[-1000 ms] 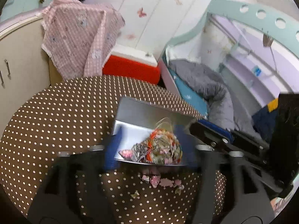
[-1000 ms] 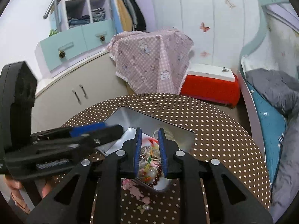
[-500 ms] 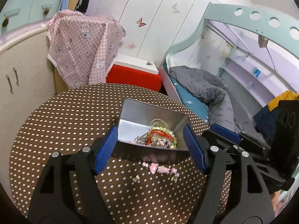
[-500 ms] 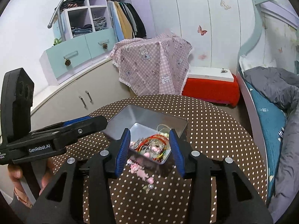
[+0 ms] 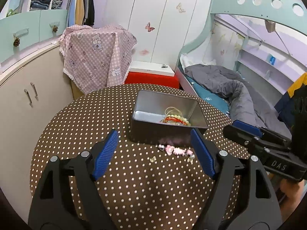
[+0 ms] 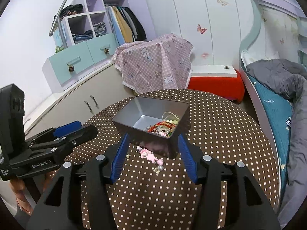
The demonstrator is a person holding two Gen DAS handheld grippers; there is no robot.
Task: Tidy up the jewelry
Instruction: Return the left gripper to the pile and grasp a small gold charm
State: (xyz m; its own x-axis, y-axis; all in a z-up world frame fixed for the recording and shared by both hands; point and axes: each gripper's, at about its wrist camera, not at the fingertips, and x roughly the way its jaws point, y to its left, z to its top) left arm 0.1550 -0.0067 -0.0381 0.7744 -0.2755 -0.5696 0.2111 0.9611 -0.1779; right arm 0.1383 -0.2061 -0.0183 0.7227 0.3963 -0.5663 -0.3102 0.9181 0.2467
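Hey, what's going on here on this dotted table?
A person holding two tongs is sorting jewelry into a metal tin. Both the left tongs and right tongs are open and empty, their jaws having just been opening, short of the tin. A tangle of beads lies inside it, while a pink piece and small bits remain on the table in front.

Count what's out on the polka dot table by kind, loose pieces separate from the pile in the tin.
Tin: 1
Jewelry pile in the tin: 1
Pink charm strand on the cloth: 1
Small gold pieces, one and another: 2
Total: 5
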